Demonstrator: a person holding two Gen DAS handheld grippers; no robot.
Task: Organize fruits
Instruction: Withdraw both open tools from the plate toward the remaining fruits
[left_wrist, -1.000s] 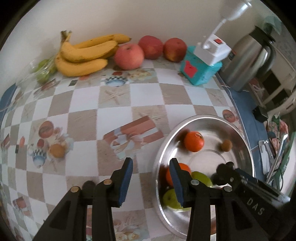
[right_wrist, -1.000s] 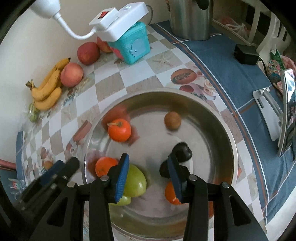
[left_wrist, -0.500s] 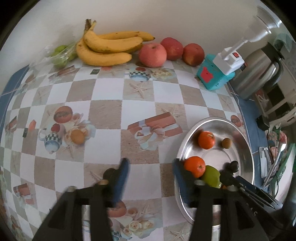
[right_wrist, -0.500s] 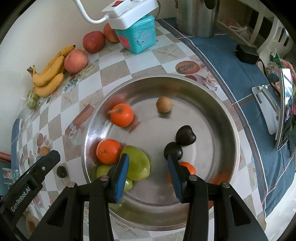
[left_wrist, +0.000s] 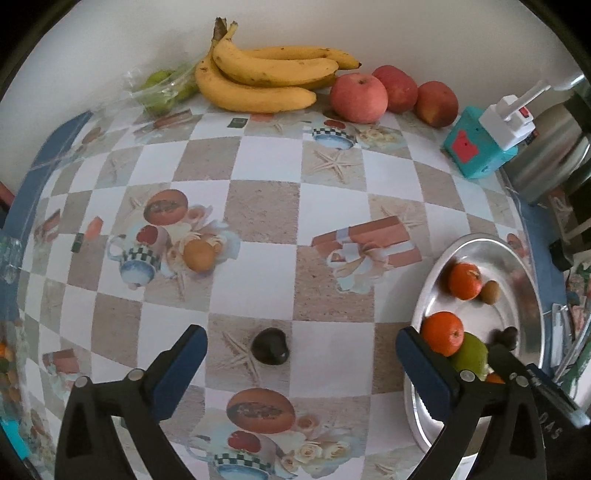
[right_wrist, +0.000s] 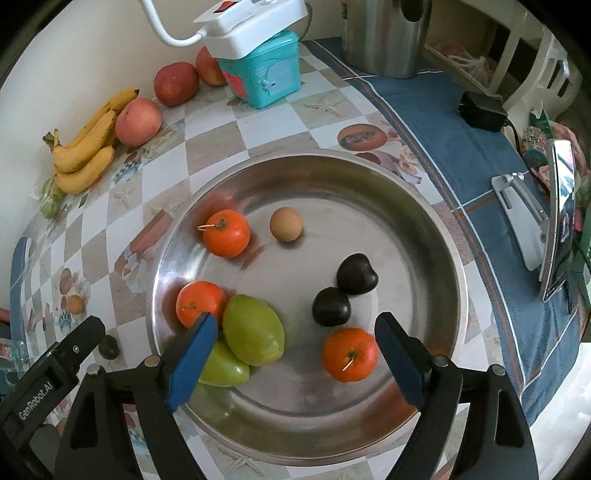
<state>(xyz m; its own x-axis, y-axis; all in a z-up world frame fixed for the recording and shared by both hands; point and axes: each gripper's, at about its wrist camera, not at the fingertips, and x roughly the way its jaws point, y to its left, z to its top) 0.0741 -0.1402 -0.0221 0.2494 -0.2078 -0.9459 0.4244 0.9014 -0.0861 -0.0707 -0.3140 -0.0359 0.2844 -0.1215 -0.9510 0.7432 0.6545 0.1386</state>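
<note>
Hovering left tool (left_wrist: 301, 341) spread wide, dark plum (left_wrist: 269, 346) beneath

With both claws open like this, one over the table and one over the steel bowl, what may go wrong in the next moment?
1. The small dark round fruit lies loose on the checkered tablecloth between the open left claw fingers; a crooked closing may push it so it rolls away.
2. The open right claw hangs over the shallow steel bowl, near the orange tangerine and the big green fruit; coming down, a finger may hit one and scatter the fruits.
</note>
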